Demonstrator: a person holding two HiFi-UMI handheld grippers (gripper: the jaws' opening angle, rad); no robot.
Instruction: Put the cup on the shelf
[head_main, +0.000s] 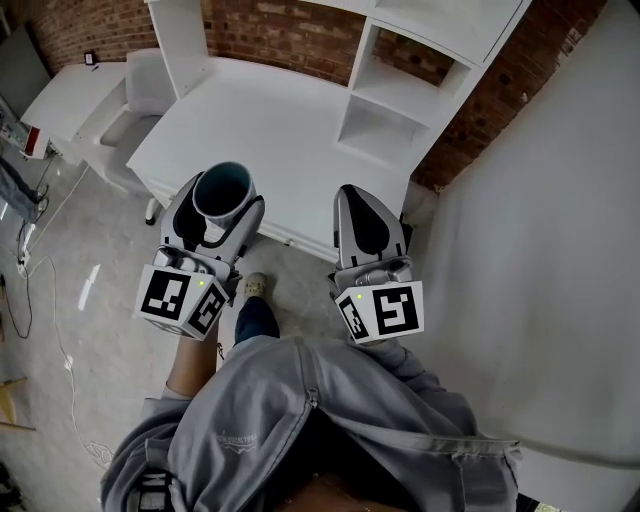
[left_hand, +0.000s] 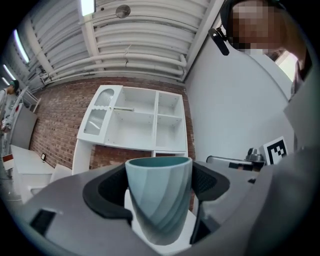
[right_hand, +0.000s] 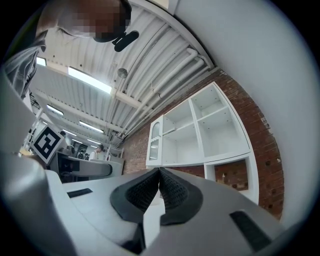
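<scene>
Your left gripper (head_main: 222, 205) clamps the upright cup (left_hand: 159, 197), facing the shelf (head_main: 400, 95) at the desk's (head_main: 270, 130) far right corner; your right gripper (right_hand: 159, 187) is closed, empty.

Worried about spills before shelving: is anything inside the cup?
Head view: the cup shows only its dark teal inner wall, no contents. Its bottom is in shadow; the left hand-held gripper hides its outer sides.

The head view looks steeply down onto the bench (head_main: 280, 130), the left hand-held gripper (head_main: 222, 195) and right hand-held gripper (head_main: 352, 190), whose own close views look along their jaws, upward at the shelf (left_hand: 135, 122), shared by all.
</scene>
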